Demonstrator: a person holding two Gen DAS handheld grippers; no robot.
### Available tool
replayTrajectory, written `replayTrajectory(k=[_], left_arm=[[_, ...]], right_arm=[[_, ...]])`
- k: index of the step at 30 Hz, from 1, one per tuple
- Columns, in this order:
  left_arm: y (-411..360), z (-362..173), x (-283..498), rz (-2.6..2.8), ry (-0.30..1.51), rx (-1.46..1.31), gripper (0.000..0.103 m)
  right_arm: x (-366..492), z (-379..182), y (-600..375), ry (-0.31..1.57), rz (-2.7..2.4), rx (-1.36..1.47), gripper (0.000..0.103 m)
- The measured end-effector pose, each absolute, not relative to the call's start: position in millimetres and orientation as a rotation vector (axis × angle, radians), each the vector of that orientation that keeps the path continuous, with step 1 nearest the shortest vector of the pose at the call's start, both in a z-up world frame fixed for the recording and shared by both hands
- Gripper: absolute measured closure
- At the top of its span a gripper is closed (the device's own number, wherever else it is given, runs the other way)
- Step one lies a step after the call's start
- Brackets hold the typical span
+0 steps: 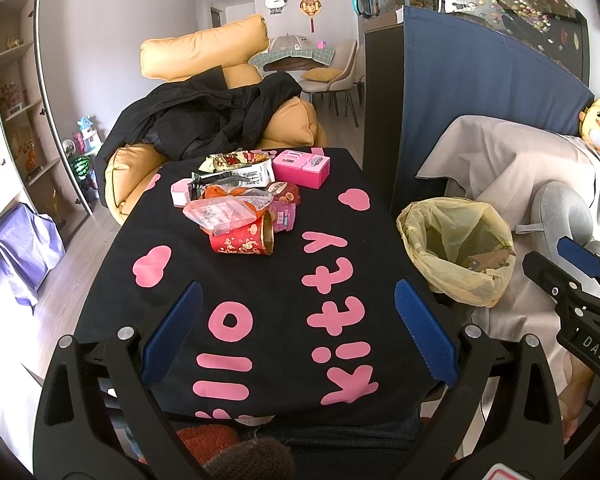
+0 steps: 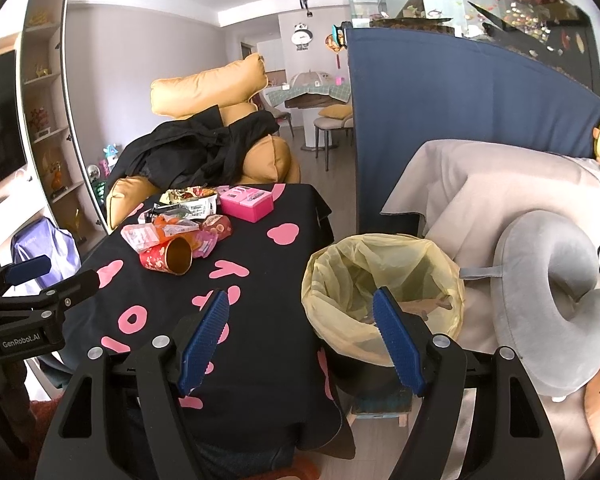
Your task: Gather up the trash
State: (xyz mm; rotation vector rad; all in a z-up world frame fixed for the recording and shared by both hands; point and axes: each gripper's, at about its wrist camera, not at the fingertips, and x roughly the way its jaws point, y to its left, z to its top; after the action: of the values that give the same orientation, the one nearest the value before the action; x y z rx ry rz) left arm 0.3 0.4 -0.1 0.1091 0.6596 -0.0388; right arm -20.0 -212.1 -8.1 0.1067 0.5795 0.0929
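Left wrist view shows our left gripper [image 1: 296,328] with its blue-padded fingers spread wide and nothing between them, hovering over the near half of a table draped in a black cloth with pink letters and clouds [image 1: 260,320]. Ahead of its fingertips, toward the far half of the table, lies the trash: a red paper cup with a gold inside [image 1: 244,240] tipped on its side with the mouth turned to the gripper's right, a crumpled clear plastic wrapper [image 1: 220,212] resting on top of it, and behind these a heap of printed snack wrappers [image 1: 240,172]. A pink rectangular box [image 1: 302,168] sits at the far right of that heap, and a small white box [image 1: 180,194] at its left. To the right of the left gripper, off the table's edge, stands a bin lined with a yellow plastic bag [image 1: 456,248]; something brownish lies in its bottom, though we cannot make out what.

Right wrist view shows our right gripper [image 2: 300,336] likewise spread wide and empty, its right finger in front of the yellow bag's near rim and its left finger over the table's corner. A grey U-shaped neck pillow [image 2: 556,300] lies to its right on a beige covered sofa [image 2: 460,184].
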Motion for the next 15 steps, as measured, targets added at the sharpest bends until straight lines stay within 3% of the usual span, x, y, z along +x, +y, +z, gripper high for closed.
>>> replayTrajectory(k=[15], left_arm=[[0.7, 0.2, 0.5, -0.038, 0.661, 0.106, 0.011]], right_arm=[[-20.1, -5.9, -212.7, 0.573, 0.079, 0.098, 0.032]])
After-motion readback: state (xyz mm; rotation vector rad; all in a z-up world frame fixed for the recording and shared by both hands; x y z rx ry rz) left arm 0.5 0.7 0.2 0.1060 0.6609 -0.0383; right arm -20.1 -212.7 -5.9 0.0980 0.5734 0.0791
